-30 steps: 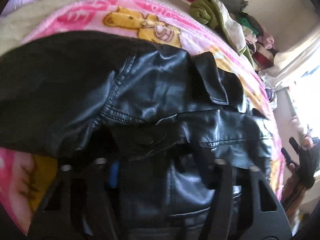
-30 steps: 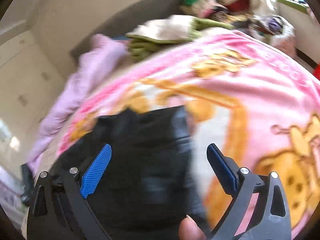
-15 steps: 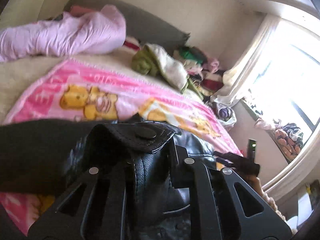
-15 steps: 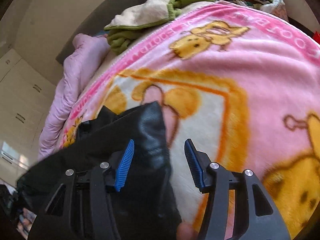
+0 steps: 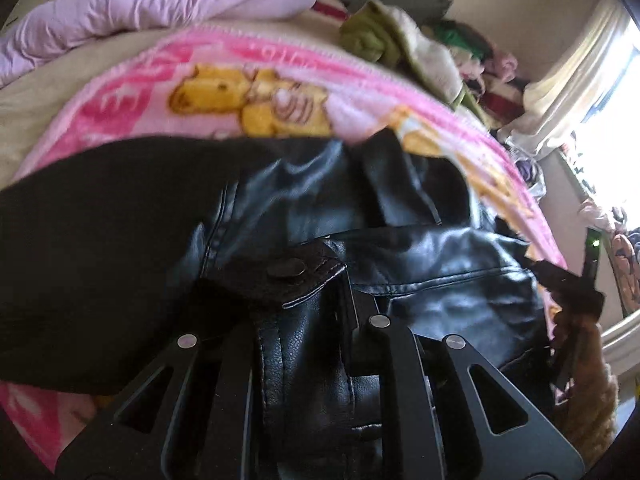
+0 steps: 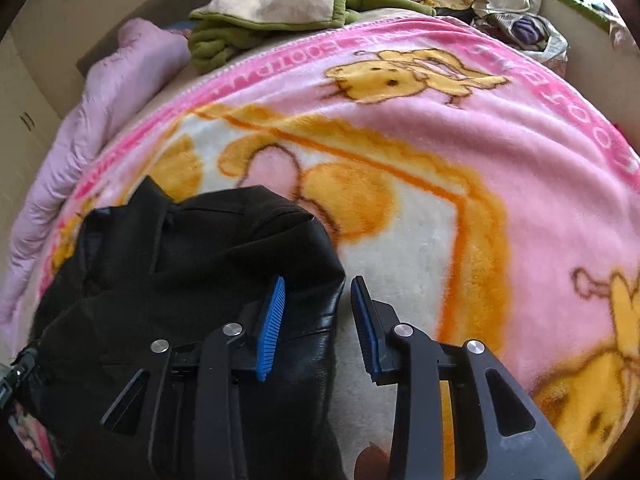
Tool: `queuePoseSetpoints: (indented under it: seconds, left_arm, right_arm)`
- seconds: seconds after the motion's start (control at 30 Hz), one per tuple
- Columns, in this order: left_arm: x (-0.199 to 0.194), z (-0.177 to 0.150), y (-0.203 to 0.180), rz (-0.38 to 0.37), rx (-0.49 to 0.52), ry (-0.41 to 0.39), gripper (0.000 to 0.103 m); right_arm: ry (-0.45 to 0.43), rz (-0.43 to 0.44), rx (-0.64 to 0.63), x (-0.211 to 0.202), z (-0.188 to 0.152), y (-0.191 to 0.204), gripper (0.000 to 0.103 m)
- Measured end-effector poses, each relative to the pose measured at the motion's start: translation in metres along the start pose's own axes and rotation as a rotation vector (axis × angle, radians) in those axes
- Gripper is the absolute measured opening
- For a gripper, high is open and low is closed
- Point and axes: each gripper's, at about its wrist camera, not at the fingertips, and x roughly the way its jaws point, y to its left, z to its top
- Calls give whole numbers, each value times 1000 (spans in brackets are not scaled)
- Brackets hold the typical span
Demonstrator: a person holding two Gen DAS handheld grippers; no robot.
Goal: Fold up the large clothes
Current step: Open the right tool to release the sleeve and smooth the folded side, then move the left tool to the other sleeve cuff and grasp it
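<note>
- Black faux-leather jacket (image 5: 400, 248), glossy on its outer face with a matt dark lining, lay bunched on the pink fleece blanket with yellow cartoon bears (image 6: 500, 168) that covered the bed.
- Judged by its thick stitched seams and the way it kept rounded, bulging folds, the jacket looked fairly heavy and only half supple: likely to bend in broad curves rather than sharp creases, and to spring back if let go early.
- Its shiny surface looked slippery, so a pinch on a flat panel would probably slide. A doubled edge, a seam or the snap-buttoned tab (image 5: 288, 270) seemed a surer place to take hold.
- The left hand-held gripper (image 5: 304, 332) was clenched on the jacket, with a stitched fold just under that tab squeezed between its black fingers (image 5: 384, 360).
- The right hand-held gripper (image 6: 316, 320) was closing around a rolled leather edge of the jacket at its near right corner. The blue ribbed pads (image 6: 272, 320) straddled that edge, the left one against the leather, the right one standing apart from it over the pale part of the blanket.
- A zipper end (image 6: 16, 372) showed at the lower left of the right wrist view, a hard part best kept out of the grip.
- A lilac quilted duvet (image 5: 160, 4) and a green-and-cream fleece throw (image 6: 280, 12) lay at the far end of the bed, well apart from the jacket.
</note>
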Motion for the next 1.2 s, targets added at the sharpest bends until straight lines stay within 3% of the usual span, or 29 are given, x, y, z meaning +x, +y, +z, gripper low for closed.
queuePoseSetpoints:
  seconds: [0.13, 0.3, 0.4, 0.57, 0.73, 0.93, 1.1, 1.2]
  left_arm:
    - [-1, -5, -1, 9, 17, -7, 12]
    - [-18, -7, -5, -1, 22, -46, 24]
    - [-29, -5, -11, -8, 24, -74, 30]
    - [-53, -6, -19, 31, 38, -154, 50]
    - [-70, -7, -24, 49, 52, -215, 52]
    - [-42, -18, -37, 72, 115, -92, 54]
    - [-6, -31, -36, 144, 154, 41, 61]
    - [13, -39, -31, 168, 173, 97, 62]
  right_arm:
    - [-37, 8, -28, -26, 0, 5, 39]
    - [-117, 175, -61, -92, -16, 19, 42]
    - [-103, 233, -103, -110, -31, 37, 42]
    - [-42, 303, -146, -107, -52, 64, 43]
    - [-10, 256, -146, -89, -64, 75, 46]
    - [17, 213, -150, -75, -79, 76, 54]
    - [49, 137, -146, -62, -86, 71, 59]
    - [76, 144, -117, -53, -87, 65, 60]
